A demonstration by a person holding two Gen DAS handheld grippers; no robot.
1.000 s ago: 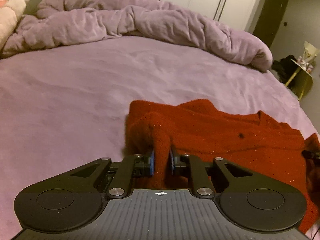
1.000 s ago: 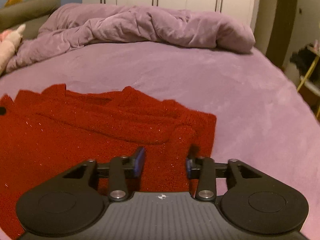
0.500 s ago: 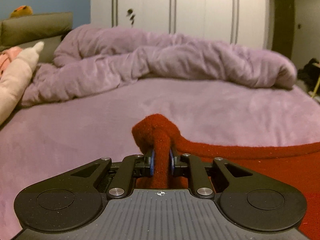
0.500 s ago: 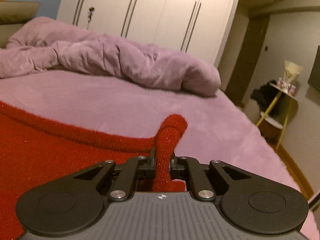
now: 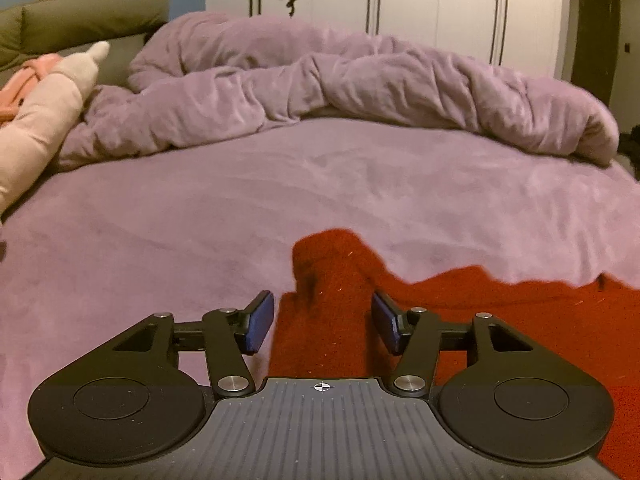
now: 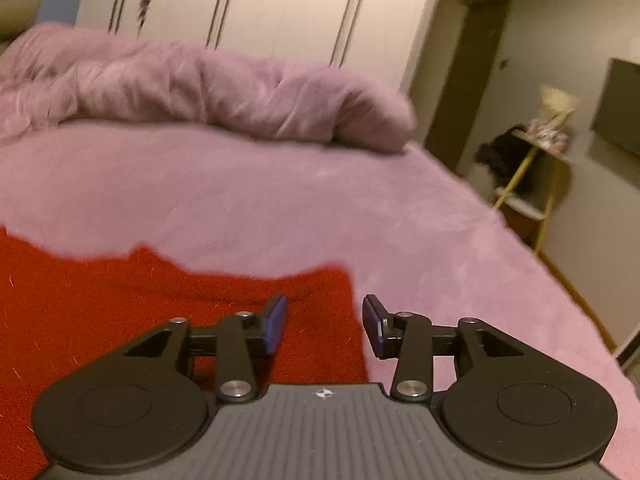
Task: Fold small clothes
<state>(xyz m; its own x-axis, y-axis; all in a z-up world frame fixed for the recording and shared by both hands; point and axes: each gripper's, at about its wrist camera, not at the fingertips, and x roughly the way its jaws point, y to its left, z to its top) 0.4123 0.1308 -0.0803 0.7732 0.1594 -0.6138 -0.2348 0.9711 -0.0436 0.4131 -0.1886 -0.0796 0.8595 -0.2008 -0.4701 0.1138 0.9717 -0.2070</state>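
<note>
A red knitted garment (image 5: 500, 320) lies on the purple bed sheet (image 5: 200, 232). In the left wrist view its left corner rises in a hump between the pads of my left gripper (image 5: 323, 322), whose jaws are opening and stand clear of the cloth. In the right wrist view the same red garment (image 6: 120, 304) spreads to the left, and its right corner lies under my right gripper (image 6: 325, 322). That gripper's jaws are opening too, and the pads press on nothing.
A rumpled purple duvet (image 5: 340, 92) lies across the far side of the bed. A pink plush toy (image 5: 36, 108) rests at the left by a grey headboard (image 5: 80, 16). White wardrobe doors (image 6: 256, 8) stand behind. A yellow-legged side table (image 6: 536, 168) stands off the bed's right edge.
Both grippers were pinched on raised folds of the red garment half a second ago. Both have now let go, their jaws spread, and the cloth has dropped back onto the bed.
</note>
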